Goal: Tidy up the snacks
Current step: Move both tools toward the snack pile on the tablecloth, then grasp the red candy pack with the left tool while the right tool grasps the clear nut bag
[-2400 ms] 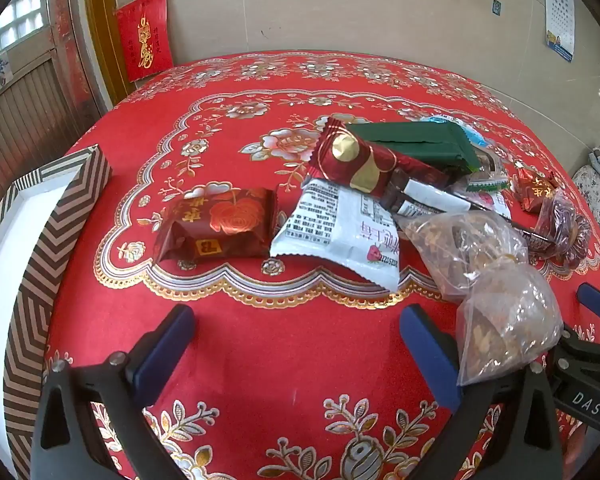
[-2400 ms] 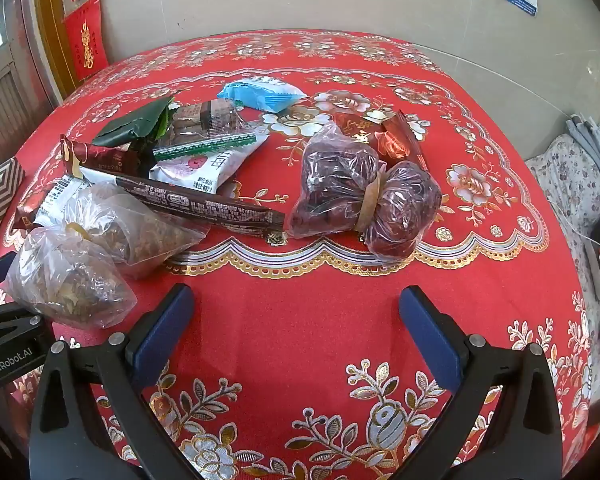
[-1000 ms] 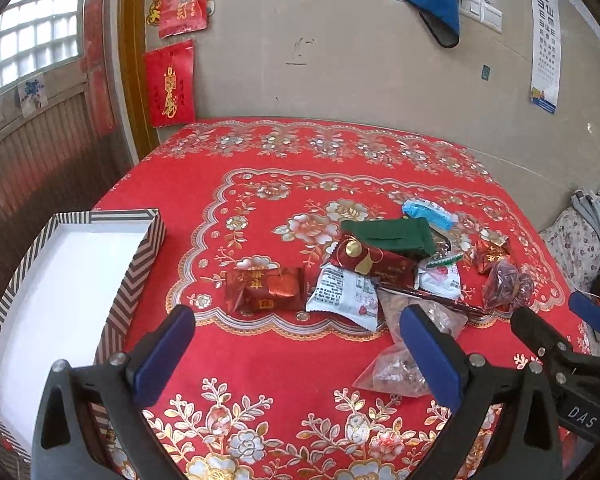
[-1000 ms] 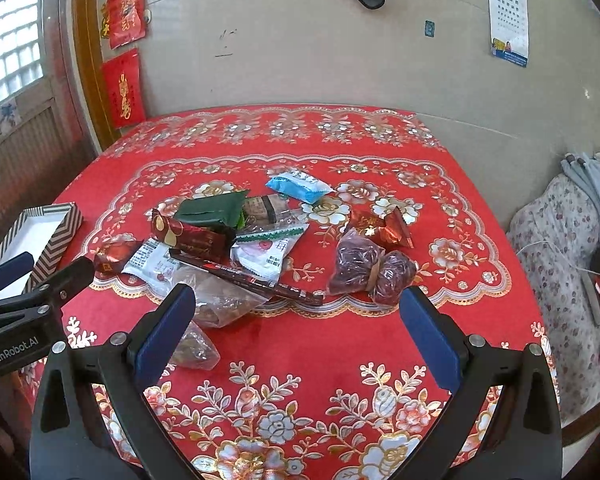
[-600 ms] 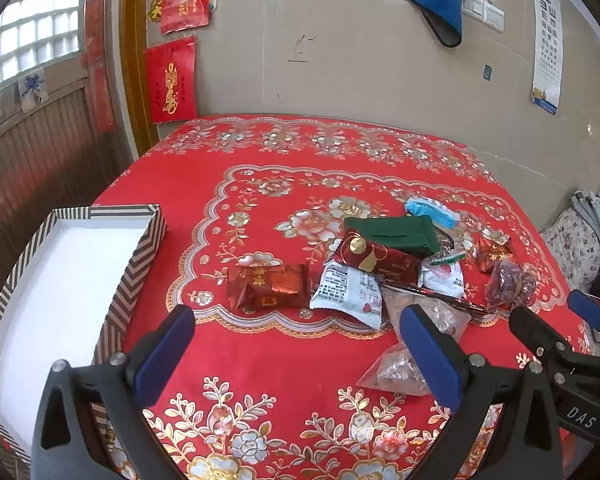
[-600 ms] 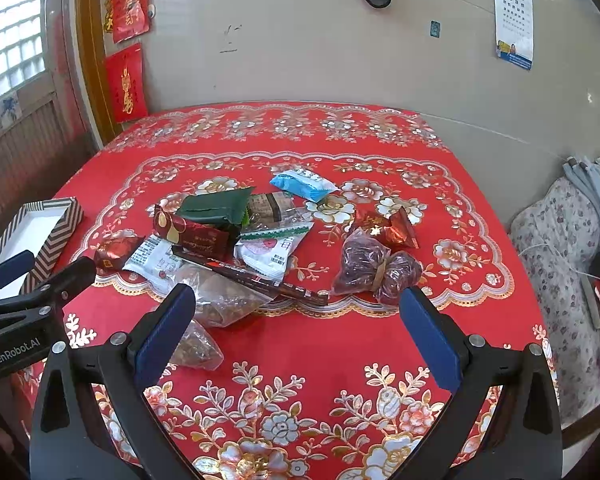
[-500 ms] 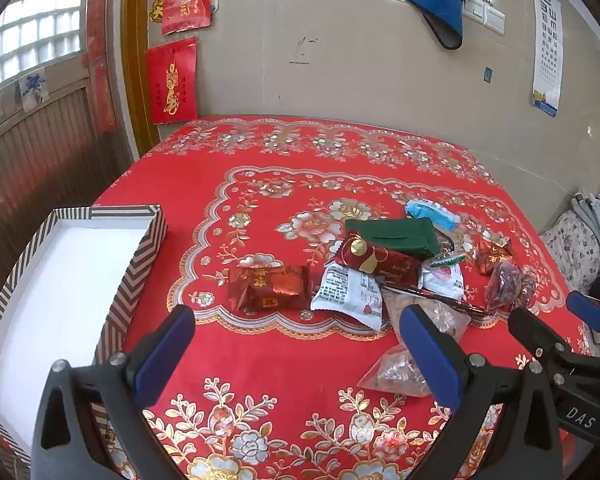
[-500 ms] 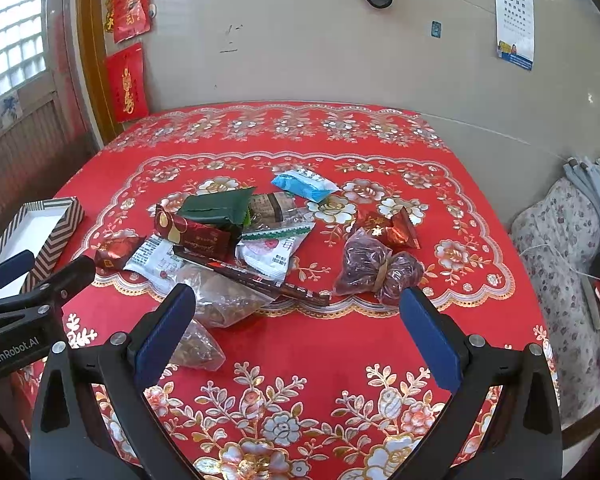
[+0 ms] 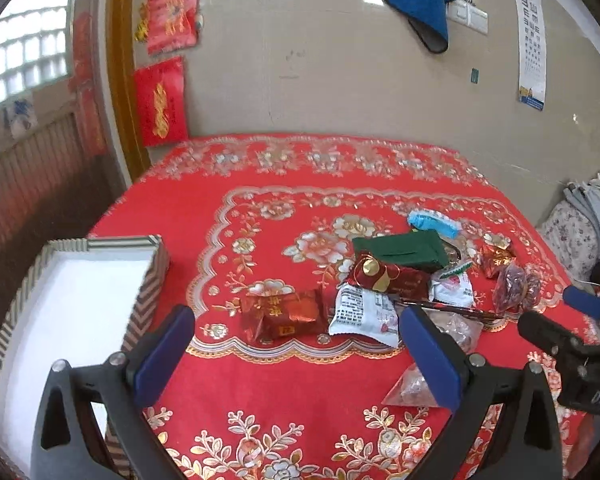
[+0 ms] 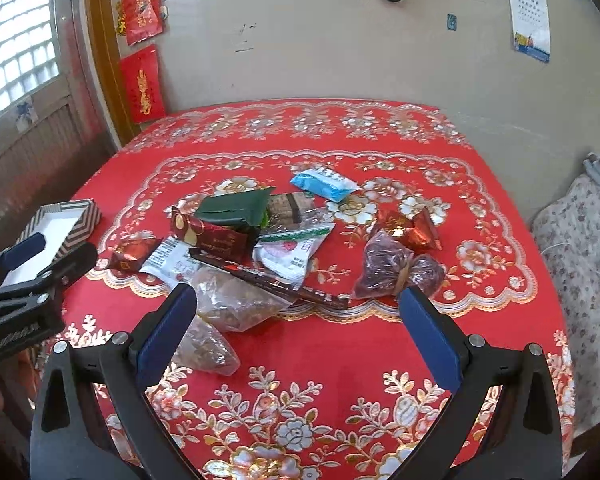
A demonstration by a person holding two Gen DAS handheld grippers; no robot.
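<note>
While both were held above the near edge of the table (image 9: 284,396), the left gripper (image 9: 296,354) and the right gripper (image 10: 298,330) stood wide apart at the fingers, with nothing between them. In the left wrist view the right gripper showed at the right border, and in the right wrist view the left gripper showed at the left border, over the table's left edge.

Just past the left gripper's fingers lay a red packet (image 9: 282,314) with gold print, at the left end of the pile of snacks. Touching it on the right was a white packet (image 9: 364,314) with black print. A dark red packet (image 9: 388,278) lay partly on the white one, and a green packet (image 9: 400,248) lay behind that. A blue packet (image 10: 324,184) sat farthest toward the far edge.

In front of the right gripper, two clear bags (image 10: 232,304) of brown pieces lay nearest the near edge, one partly hidden behind its left finger. A long dark bar (image 10: 268,276) lay slantwise across the farther bag. Toward the table's right edge sat a bag of dark red fruit (image 10: 396,272), cinched at its middle by a band, with a shiny red packet (image 10: 410,226) just behind it.

A striped box (image 9: 148,280) with a white inside stood at the table's left edge, well apart from the pile. The cloth on the table was red with gold flowers.
</note>
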